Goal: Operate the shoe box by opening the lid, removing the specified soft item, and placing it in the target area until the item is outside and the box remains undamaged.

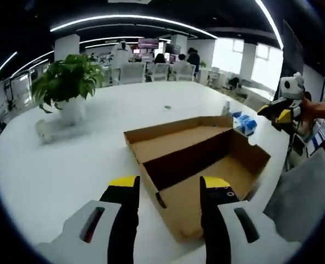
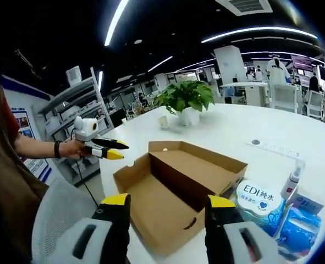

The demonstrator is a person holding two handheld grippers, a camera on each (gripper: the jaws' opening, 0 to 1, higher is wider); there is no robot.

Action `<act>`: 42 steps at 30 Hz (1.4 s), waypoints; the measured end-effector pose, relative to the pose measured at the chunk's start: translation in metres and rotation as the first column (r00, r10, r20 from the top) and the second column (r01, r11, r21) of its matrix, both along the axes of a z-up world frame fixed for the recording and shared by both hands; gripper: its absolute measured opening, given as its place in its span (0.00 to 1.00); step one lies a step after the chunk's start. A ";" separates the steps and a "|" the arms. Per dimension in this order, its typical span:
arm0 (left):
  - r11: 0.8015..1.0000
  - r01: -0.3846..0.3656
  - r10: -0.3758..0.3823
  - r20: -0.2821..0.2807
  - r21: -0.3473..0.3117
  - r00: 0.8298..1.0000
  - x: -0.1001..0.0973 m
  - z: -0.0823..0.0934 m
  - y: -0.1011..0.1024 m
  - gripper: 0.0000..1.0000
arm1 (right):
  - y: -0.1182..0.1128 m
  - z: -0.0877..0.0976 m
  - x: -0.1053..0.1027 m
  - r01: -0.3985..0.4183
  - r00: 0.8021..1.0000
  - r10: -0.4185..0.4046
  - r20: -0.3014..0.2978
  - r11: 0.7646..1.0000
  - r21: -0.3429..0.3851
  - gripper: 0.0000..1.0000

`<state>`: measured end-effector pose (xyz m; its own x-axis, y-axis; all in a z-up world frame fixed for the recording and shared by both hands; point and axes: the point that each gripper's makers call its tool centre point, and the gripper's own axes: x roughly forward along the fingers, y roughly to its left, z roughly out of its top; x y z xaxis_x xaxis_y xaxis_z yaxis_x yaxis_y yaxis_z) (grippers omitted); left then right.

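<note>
A brown cardboard shoe box (image 1: pixel 195 159) lies open on the white table (image 1: pixel 58 170), its lid folded out flat beside the tray. Both halves look bare inside. My left gripper (image 1: pixel 169 184) is open just short of the box's near corner, with nothing between its jaws. Off to the right, a hand holds my right gripper (image 1: pixel 280 113) in the air beyond the box. In the right gripper view, my right gripper (image 2: pixel 169 202) stands open over the near flap of the box (image 2: pixel 178 181). The left gripper (image 2: pixel 115 151) hovers at the left, held by a hand.
Soft blue packs (image 2: pixel 261 201) and a small spray bottle (image 2: pixel 291 184) lie on the table beside the box; one pack (image 1: pixel 243 124) is past its far corner. A potted plant (image 1: pixel 69 82) stands farther back. A grey chair back (image 1: pixel 305 192) is at the table edge.
</note>
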<state>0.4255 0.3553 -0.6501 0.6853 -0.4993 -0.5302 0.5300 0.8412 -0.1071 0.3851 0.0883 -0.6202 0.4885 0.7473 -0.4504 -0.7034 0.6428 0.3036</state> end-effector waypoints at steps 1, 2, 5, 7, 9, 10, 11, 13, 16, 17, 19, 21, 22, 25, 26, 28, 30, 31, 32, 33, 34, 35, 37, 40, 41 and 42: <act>1.000 -0.005 0.005 -0.007 0.015 1.000 -0.002 -0.004 0.001 0.43 | 0.000 -0.001 0.000 -0.001 1.000 0.001 -0.001 1.000 -0.001 0.52; 1.000 -0.004 0.005 -0.013 0.019 1.000 -0.003 -0.006 0.001 0.43 | -0.001 -0.001 -0.001 0.000 1.000 0.000 -0.002 1.000 -0.002 0.52; 0.997 0.003 0.001 -0.051 0.081 0.999 -0.012 -0.022 0.003 0.45 | -0.002 -0.002 -0.001 0.006 1.000 -0.006 -0.008 1.000 0.001 0.52; 0.995 0.006 0.001 -0.063 0.101 0.998 -0.015 -0.027 0.003 0.44 | -0.002 -0.003 -0.002 0.007 1.000 -0.007 -0.012 1.000 0.000 0.52; 0.992 -0.009 0.020 -0.090 0.126 0.996 -0.020 -0.037 0.005 0.43 | -0.004 -0.007 -0.004 0.008 1.000 -0.008 -0.021 1.000 -0.003 0.51; 0.992 -0.013 0.026 -0.105 0.129 0.994 -0.022 -0.040 0.006 0.42 | -0.005 -0.008 -0.005 0.009 1.000 -0.010 -0.023 1.000 -0.005 0.50; 0.991 -0.018 0.034 -0.123 0.130 0.992 -0.024 -0.044 0.006 0.40 | -0.006 -0.009 -0.005 0.013 1.000 -0.013 -0.026 1.000 -0.006 0.50; 0.988 -0.034 0.055 -0.142 0.149 0.988 -0.026 -0.050 0.008 0.38 | -0.006 -0.011 -0.007 0.018 0.999 -0.018 -0.033 1.000 -0.001 0.50; 0.985 -0.077 0.105 -0.189 0.152 0.976 -0.029 -0.059 0.011 0.33 | -0.007 -0.013 -0.009 0.022 0.999 -0.022 -0.039 1.000 -0.002 0.50; 0.981 -0.121 0.151 -0.207 0.153 0.967 -0.028 -0.064 0.015 0.30 | -0.007 -0.014 -0.009 0.024 0.999 -0.024 -0.043 1.000 -0.001 0.50; 0.978 -0.177 0.200 -0.254 0.111 0.946 -0.027 -0.070 0.014 0.25 | -0.009 -0.016 -0.010 0.034 0.998 -0.035 -0.051 0.999 -0.004 0.48; 0.974 -0.189 0.215 -0.257 0.123 0.942 -0.028 -0.073 0.013 0.21 | -0.010 -0.018 -0.011 0.045 0.997 -0.045 -0.060 0.999 0.005 0.47; 0.973 -0.194 0.221 -0.257 0.128 0.941 -0.028 -0.074 0.013 0.21 | -0.010 -0.018 -0.011 0.048 0.997 -0.048 -0.062 0.999 0.005 0.47; 0.965 -0.230 0.257 -0.271 0.127 0.928 -0.028 -0.079 0.011 0.15 | -0.012 -0.020 -0.012 0.057 0.996 -0.056 -0.068 0.998 0.006 0.47; 0.962 -0.239 0.268 -0.278 0.134 0.922 -0.028 -0.083 0.011 0.14 | -0.011 -0.020 -0.013 0.058 0.996 -0.057 -0.070 0.998 0.005 0.47; 0.950 -0.277 0.307 -0.286 0.141 0.908 -0.028 -0.087 0.014 0.13 | -0.011 -0.021 -0.013 0.057 0.996 -0.057 -0.070 0.998 -0.001 0.47; 0.928 -0.357 0.373 -0.317 0.111 0.872 -0.029 -0.089 0.013 0.09 | -0.011 -0.021 -0.012 0.059 0.996 -0.059 -0.070 0.998 -0.007 0.47; 0.916 -0.381 0.401 -0.303 0.127 0.865 -0.027 -0.089 0.018 0.08 | -0.011 -0.021 -0.011 0.062 0.996 -0.062 -0.070 0.998 -0.007 0.47; 0.912 -0.389 0.411 -0.300 0.133 0.861 -0.026 -0.089 0.019 0.07 | -0.011 -0.021 -0.011 0.063 0.995 -0.064 -0.071 0.998 -0.005 0.47; 0.911 -0.388 0.413 -0.292 0.140 0.863 -0.026 -0.089 0.017 0.07 | -0.011 -0.021 -0.011 0.065 0.995 -0.065 -0.072 0.998 -0.004 0.47; 0.905 -0.399 0.426 -0.281 0.150 0.860 -0.026 -0.088 0.017 0.06 | -0.011 -0.022 -0.011 0.065 0.995 -0.066 -0.075 0.998 -0.007 0.47; 0.900 -0.408 0.436 -0.274 0.156 0.857 -0.026 -0.088 0.019 0.06 | -0.011 -0.023 -0.011 0.066 0.995 -0.066 -0.079 0.998 -0.011 0.47; 0.893 -0.417 0.449 -0.256 0.170 0.856 -0.025 -0.089 0.021 0.05 | -0.011 -0.025 -0.011 0.068 0.994 -0.069 -0.081 0.998 -0.015 0.47; 0.887 -0.425 0.459 -0.239 0.182 0.856 -0.024 -0.090 0.021 0.05 | -0.011 -0.026 -0.008 0.068 0.994 -0.069 -0.087 0.997 -0.020 0.46; 0.886 -0.425 0.460 -0.239 0.184 0.855 -0.024 -0.091 0.022 0.05 | -0.011 -0.027 -0.007 0.068 0.994 -0.070 -0.088 0.997 -0.030 0.46; 0.886 -0.427 0.462 -0.244 0.183 0.853 -0.025 -0.093 0.022 0.05 | -0.011 -0.027 -0.006 0.070 0.993 -0.073 -0.088 0.997 -0.036 0.46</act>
